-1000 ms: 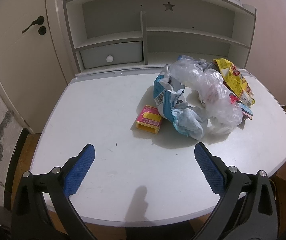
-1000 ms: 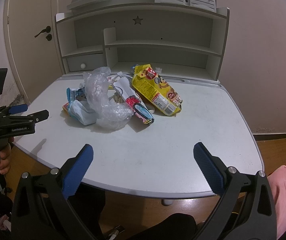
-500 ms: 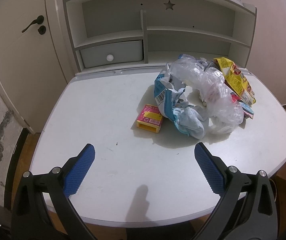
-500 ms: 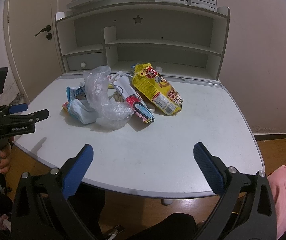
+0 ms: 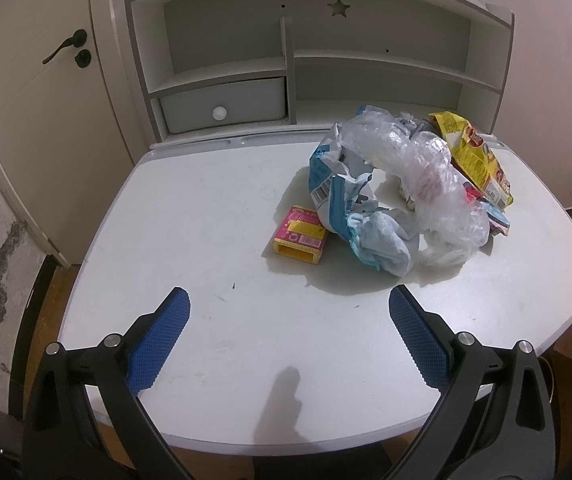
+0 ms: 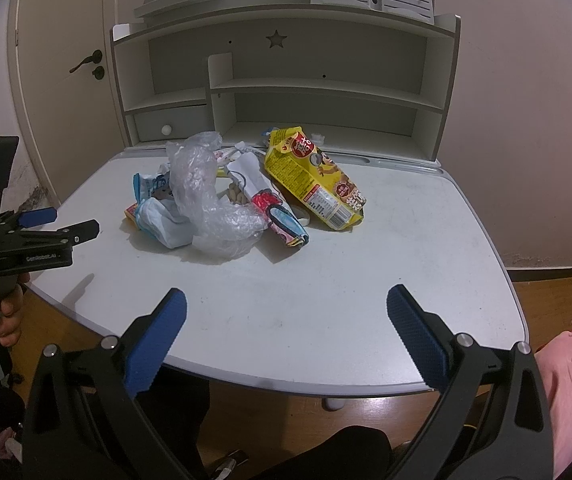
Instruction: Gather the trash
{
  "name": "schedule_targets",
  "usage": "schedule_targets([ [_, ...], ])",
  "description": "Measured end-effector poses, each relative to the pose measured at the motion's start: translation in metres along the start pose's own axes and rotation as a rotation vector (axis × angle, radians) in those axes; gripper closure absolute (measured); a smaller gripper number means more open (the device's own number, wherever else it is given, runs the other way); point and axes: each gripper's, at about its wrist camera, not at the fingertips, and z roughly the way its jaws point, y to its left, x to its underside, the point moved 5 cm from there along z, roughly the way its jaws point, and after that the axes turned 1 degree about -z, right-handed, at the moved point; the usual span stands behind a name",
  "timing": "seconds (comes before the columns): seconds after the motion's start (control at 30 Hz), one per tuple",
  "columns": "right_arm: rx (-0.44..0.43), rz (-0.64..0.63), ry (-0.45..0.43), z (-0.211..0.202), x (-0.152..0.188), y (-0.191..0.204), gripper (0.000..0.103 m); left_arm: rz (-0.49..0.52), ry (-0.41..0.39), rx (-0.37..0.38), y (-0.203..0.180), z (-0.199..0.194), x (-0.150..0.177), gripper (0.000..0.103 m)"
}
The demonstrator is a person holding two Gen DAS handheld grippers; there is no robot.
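Trash pile (image 6: 241, 196) toward the worktop's (image 6: 406, 248) far edge: clear plastic bag (image 6: 213, 200), yellow snack packet (image 6: 318, 180), pink-yellow box (image 5: 301, 235); their print is illegible. Left tool (image 5: 288, 320) and right tool (image 6: 286, 322) hover spread, empty, over the near edge. "GenRobot.AI" marks the left tool's body.

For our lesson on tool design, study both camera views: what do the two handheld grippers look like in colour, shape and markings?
Each of the left gripper and right gripper has black angular frames with silver bolts, ending in two blue pads with a fine cross-hatched texture. Seen from the side in the right wrist view, the left gripper's black body carries white lettering, too small to read surely, and an upright black phone-like block.
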Motion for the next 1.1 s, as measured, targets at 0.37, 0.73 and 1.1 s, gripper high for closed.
schedule_targets([
  [0.37, -0.003, 0.006, 0.037, 0.013, 0.005, -0.005, 0.006, 0.115, 0.105, 0.012, 0.007, 0.053, -0.002, 0.006],
  [0.73, -0.030, -0.035, 0.099, 0.053, -0.011, 0.000, 0.006, 0.164, 0.178, 0.054, 0.005, 0.118, -0.030, 0.007],
  [1.1, -0.144, -0.188, 0.158, 0.130, -0.086, 0.078, 0.019, 0.129, 0.135, 0.147, 0.025, 0.112, -0.038, 0.060],
])
